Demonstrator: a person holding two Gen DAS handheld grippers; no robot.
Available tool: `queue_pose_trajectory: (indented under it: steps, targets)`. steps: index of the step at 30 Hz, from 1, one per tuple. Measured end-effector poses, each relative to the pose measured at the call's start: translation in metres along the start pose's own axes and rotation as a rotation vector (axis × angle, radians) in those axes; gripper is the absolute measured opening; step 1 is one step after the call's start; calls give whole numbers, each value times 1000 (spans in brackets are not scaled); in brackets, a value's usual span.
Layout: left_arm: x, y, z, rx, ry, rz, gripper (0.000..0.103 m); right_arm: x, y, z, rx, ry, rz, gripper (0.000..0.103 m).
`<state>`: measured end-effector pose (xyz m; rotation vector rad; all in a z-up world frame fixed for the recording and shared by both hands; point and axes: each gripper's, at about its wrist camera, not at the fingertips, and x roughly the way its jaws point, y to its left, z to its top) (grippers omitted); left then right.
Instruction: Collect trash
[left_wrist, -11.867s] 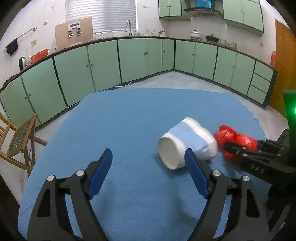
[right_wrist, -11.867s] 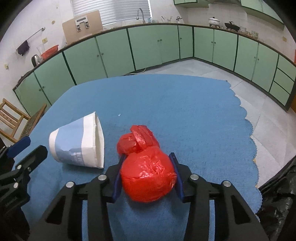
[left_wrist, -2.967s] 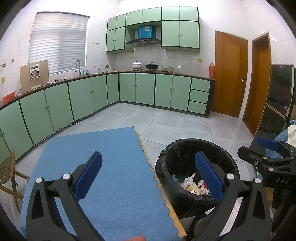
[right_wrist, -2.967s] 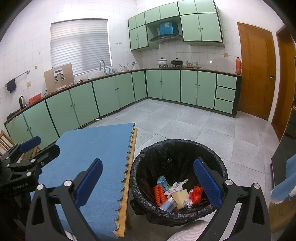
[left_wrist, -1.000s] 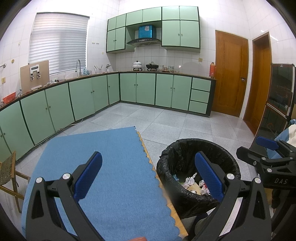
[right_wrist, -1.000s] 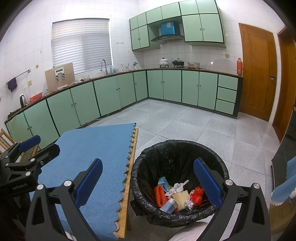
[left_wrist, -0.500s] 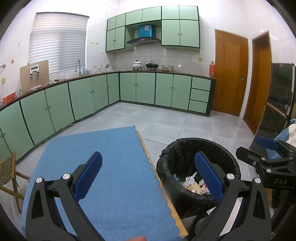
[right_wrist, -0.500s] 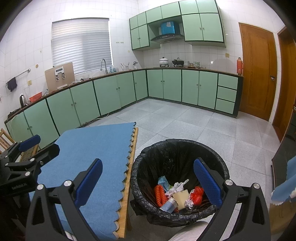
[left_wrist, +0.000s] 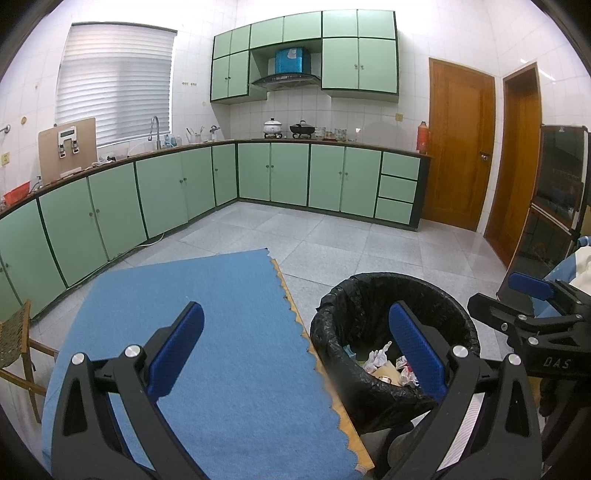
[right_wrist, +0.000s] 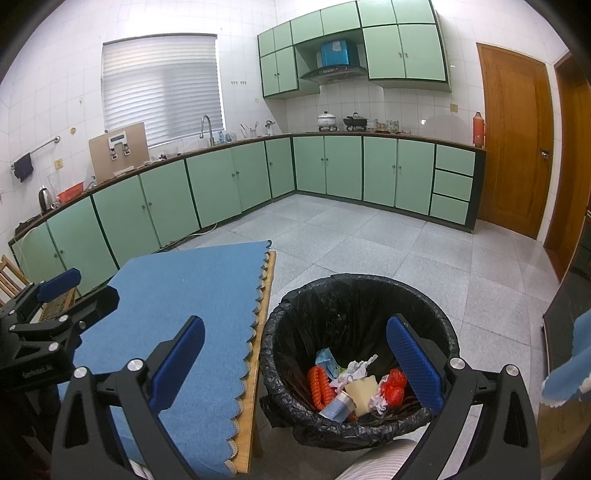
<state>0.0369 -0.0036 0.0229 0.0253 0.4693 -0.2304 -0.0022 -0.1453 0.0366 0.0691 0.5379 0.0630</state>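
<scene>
A round bin lined with a black bag (right_wrist: 360, 295) (left_wrist: 391, 291) stands on the floor beside the table. Inside it lie a red bag (right_wrist: 393, 386), a white-and-blue paper cup (right_wrist: 338, 404), crumpled paper (right_wrist: 351, 371) and other scraps. My right gripper (right_wrist: 295, 354) hangs open above the bin's near rim, nothing between its blue pads. My left gripper (left_wrist: 295, 339) is open too, empty, over the table's right edge, with its right finger in front of the bin. The blue cloth (left_wrist: 207, 332) (right_wrist: 177, 295) on the table is bare.
Green cabinets (right_wrist: 236, 184) run along the far walls under a counter with a sink. Wooden doors (right_wrist: 517, 140) stand at the right. A wooden chair (left_wrist: 14, 339) sits left of the table. Grey tiled floor (right_wrist: 369, 236) stretches beyond the bin.
Nothing has visibly changed in the last second; both grippers hold still, open. About 12 s ago the right gripper held the red bag on the table beside the cup; both now lie in the bin.
</scene>
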Motion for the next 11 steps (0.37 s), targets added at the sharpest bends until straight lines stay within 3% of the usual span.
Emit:
queue_pose_trajectory:
  steps: [11]
  targets:
    - [3,-1,-2,3,5,3,97,1,0,-2,-1,2,-1,97]
